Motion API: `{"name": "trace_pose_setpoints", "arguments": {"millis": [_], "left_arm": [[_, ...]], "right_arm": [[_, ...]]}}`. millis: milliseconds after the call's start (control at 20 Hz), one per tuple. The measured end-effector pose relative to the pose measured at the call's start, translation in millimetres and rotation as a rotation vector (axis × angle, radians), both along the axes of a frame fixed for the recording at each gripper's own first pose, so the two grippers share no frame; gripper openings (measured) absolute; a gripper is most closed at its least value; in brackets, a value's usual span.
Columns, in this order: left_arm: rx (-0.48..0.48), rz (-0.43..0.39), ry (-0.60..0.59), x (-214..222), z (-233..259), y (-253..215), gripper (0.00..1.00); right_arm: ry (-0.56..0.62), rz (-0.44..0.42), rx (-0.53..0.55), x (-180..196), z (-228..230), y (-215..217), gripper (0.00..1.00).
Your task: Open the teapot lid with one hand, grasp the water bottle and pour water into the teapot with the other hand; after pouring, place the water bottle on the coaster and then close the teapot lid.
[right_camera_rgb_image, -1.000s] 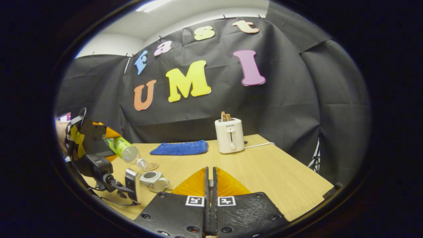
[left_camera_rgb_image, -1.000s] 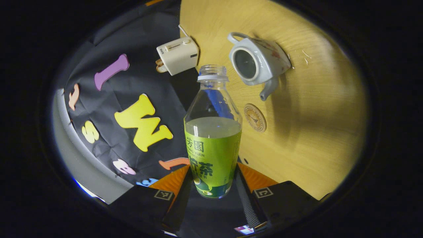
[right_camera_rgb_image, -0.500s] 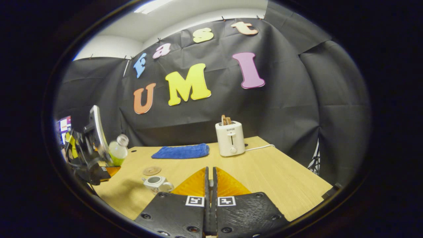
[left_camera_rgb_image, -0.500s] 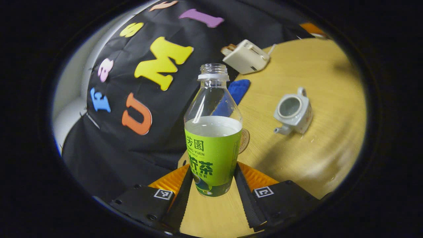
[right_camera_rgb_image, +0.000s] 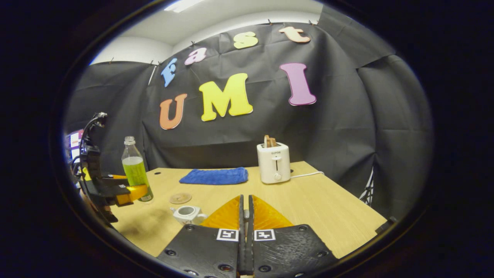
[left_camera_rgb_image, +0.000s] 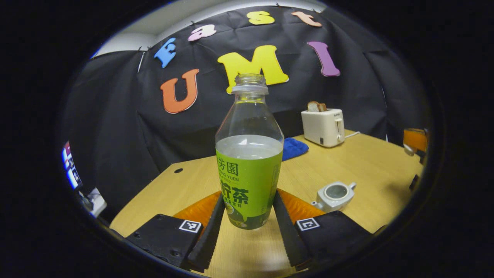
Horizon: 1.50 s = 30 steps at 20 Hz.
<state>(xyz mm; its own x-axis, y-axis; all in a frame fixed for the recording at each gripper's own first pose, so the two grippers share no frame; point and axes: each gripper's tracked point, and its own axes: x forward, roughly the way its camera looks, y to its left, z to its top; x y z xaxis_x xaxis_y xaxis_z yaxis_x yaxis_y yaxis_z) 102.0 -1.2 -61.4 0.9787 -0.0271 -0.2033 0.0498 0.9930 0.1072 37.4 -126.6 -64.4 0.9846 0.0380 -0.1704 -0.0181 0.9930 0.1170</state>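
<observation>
My left tongs (left_camera_rgb_image: 247, 216) clamp the water bottle (left_camera_rgb_image: 249, 170) upright above the bench (left_camera_rgb_image: 362, 162); right tongs (right_camera_rgb_image: 246, 216) pressed together, empty. Teapot (left_camera_rgb_image: 334, 195), lid off, just right of the bottle. Right gripper view catches the coaster (right_camera_rgb_image: 180, 198) behind it

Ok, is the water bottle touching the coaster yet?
Apart. In the right gripper view the water bottle, upright in the left gripper, sits left of the coaster, with bare table between them.

Both views level, wallward — sharing toaster (left_camera_rgb_image: 323, 126)
</observation>
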Motion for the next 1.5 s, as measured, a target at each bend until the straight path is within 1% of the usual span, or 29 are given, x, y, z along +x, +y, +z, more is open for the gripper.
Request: {"name": "trace_pose_setpoints", "arguments": {"millis": [150,200,300,650,850,1150,1250,1300,1500], "left_arm": [[-0.115,-0.007,-0.037,19.8,6.8,-2.1,0.75],[-0.142,-0.011,-0.053,27.3,9.3,-3.8,0.75],[-0.162,-0.022,-0.069,42.8,10.8,-5.7,0.74],[-0.122,-0.054,-0.094,88.4,4.9,-13.6,0.74],[-0.120,-0.069,-0.055,109.0,-12.2,-21.8,0.75],[-0.113,-0.050,0.041,119.9,-44.4,-17.3,0.76],[-0.114,-0.045,0.049,121.8,-47.5,-16.1,0.73],[-0.112,-0.046,0.053,122.9,-49.5,-16.2,0.76],[-0.106,-0.044,0.083,123.6,-58.9,-15.0,0.77]], "right_arm": [[0.006,-0.005,-0.003,1.3,-3.9,2.2,0.00],[0.010,-0.007,-0.002,1.9,-5.4,2.6,0.00],[0.020,-0.009,0.001,3.5,-10.5,4.5,0.00],[0.047,-0.018,0.016,7.5,-24.5,2.3,0.00],[0.068,-0.027,0.026,8.9,-35.2,-1.6,0.00],[0.087,-0.041,0.043,12.4,-43.0,-10.0,0.00],[0.090,-0.038,0.041,12.8,-45.2,-9.1,0.00],[0.093,-0.035,0.041,13.4,-46.1,-8.2,0.00],[0.098,-0.034,0.044,13.3,-47.9,-7.5,0.00]]}}
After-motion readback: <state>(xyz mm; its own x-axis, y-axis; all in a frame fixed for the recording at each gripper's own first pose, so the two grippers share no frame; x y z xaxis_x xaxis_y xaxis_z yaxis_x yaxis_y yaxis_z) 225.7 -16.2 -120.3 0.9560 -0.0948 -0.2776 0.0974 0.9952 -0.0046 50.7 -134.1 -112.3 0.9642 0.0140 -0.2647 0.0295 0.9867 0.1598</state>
